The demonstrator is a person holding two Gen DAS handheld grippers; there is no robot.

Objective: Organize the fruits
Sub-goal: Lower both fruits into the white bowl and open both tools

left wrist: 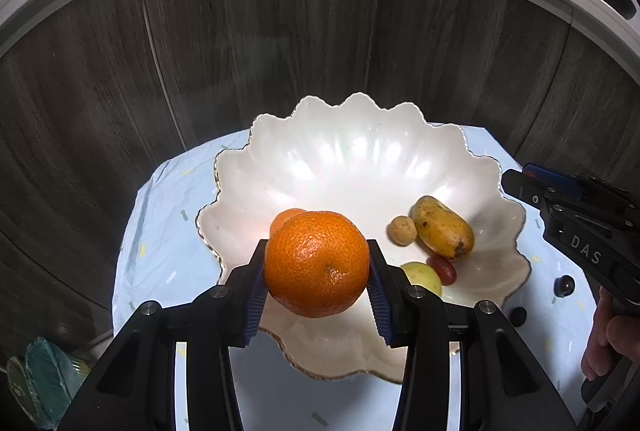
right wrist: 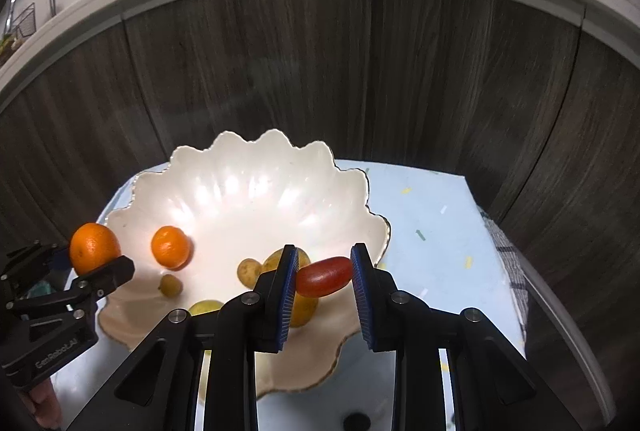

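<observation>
My left gripper is shut on a large orange, held over the near left rim of a white scalloped bowl. The right wrist view shows the same gripper and orange at the bowl's left edge. My right gripper is shut on a red oblong fruit above the bowl's near right side. In the bowl lie a second orange, a mango, a small brown fruit, a green fruit and another red fruit.
The bowl stands on a light blue cloth over a small table, close to dark wood cabinet doors. Two dark round things lie on the cloth at the right. A checked cloth hangs at the table's right edge. A hand holds the right gripper.
</observation>
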